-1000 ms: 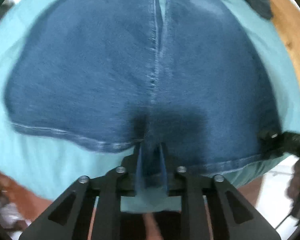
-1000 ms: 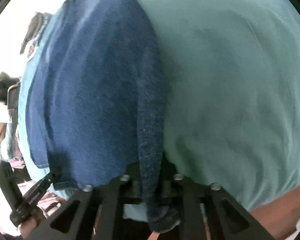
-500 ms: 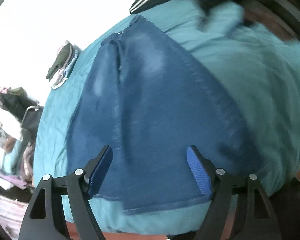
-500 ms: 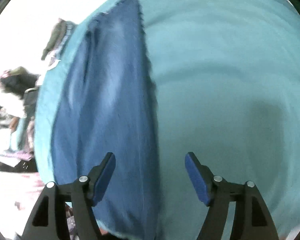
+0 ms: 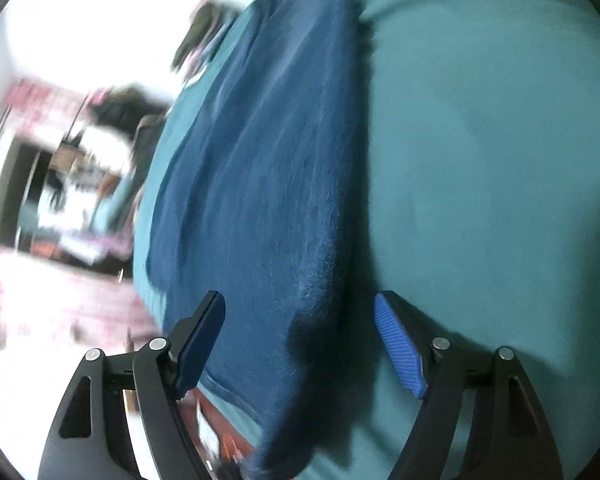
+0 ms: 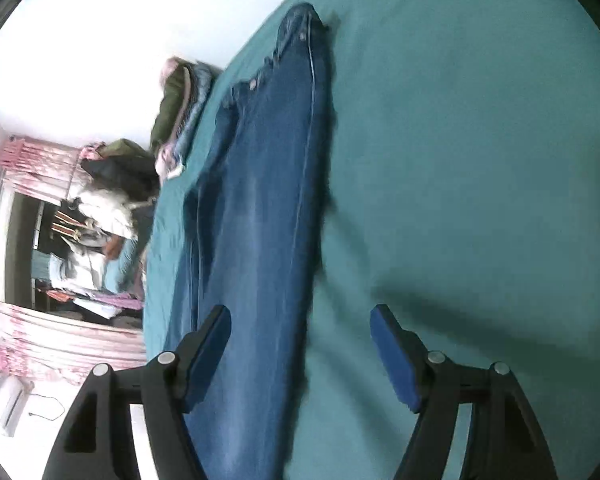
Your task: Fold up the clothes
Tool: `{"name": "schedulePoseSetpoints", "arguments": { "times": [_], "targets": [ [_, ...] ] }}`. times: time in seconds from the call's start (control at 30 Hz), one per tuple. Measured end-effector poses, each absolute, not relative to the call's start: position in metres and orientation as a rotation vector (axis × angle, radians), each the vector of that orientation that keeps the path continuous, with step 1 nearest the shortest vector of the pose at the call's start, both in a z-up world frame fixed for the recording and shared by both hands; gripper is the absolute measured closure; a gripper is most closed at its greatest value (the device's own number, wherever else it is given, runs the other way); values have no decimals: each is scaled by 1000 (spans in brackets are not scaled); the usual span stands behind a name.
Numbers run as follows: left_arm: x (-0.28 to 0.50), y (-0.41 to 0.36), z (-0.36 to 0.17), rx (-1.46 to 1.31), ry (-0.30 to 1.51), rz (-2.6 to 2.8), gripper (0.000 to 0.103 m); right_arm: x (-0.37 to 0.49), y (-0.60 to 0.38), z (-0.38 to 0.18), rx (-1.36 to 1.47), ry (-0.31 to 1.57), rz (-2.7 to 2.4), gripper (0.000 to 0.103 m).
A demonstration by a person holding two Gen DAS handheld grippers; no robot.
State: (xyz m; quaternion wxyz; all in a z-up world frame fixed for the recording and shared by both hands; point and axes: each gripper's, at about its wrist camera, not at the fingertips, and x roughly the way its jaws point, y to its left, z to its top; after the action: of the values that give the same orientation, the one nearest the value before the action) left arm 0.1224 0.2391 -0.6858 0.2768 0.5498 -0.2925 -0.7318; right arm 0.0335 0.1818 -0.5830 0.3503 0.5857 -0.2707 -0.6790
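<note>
Both tongs point(image 5: 298, 340) point(image 6: 300, 356) agape (nothing gripped)

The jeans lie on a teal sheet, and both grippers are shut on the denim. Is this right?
Not quite. The jeans do lie on the teal sheet, but both wrist views show the left gripper and right gripper with jaws open, gripping nothing.

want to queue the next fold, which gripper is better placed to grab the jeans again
Probably the left. The left gripper is open with the near end of the jeans lying between its pads. The right gripper is also open, but sits farther back, partly over bare teal sheet.
</note>
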Motion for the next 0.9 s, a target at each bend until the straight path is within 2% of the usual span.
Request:
{"name": "schedulePoseSetpoints", "arguments": {
  "times": [0.17, 0.3, 0.33, 0.37, 0.4, 0.43, 0.47, 0.5, 0.57, 0.73, 0.9],
  "targets": [
    [111, 230, -703, 1417, -719, -1884, 24, -48, 145, -596, 1499, -678, -1767, 34],
    [120, 222, -700, 1387, -675, -1898, 24, -94, 118, -607, 1446, -786, -1783, 34],
    [121, 217, -698, 1390, -654, -1909, 26, -106, 104, -610, 1443, -785, -1795, 34],
    [123, 211, -697, 1397, -621, -1927, 40, -118, 91, -613, 1439, -782, -1810, 35],
    [123, 203, -698, 1413, -584, -1935, 61, -123, 87, -612, 1431, -768, -1841, 45],
    [122, 193, -700, 1444, -545, -1926, 98, -126, 84, -613, 1427, -762, -1860, 58],
    [121, 180, -699, 1469, -472, -1934, 99, -126, 81, -615, 1450, -737, -1889, 89],
    [120, 166, -694, 1477, -374, -1957, 99, -131, 75, -618, 1477, -696, -1917, 93],
    [118, 147, -680, 1461, -270, -1971, 99, -135, 66, -613, 1444, -649, -1958, 95],
    [116, 110, -625, 1419, -166, -2004, 99, -127, 77, -579, 1335, -669, -1967, 97],
    [114, 60, -572, 1438, -62, -2034, 99, -129, 49, -535, 1267, -649, -1947, 97]
  ]
}}
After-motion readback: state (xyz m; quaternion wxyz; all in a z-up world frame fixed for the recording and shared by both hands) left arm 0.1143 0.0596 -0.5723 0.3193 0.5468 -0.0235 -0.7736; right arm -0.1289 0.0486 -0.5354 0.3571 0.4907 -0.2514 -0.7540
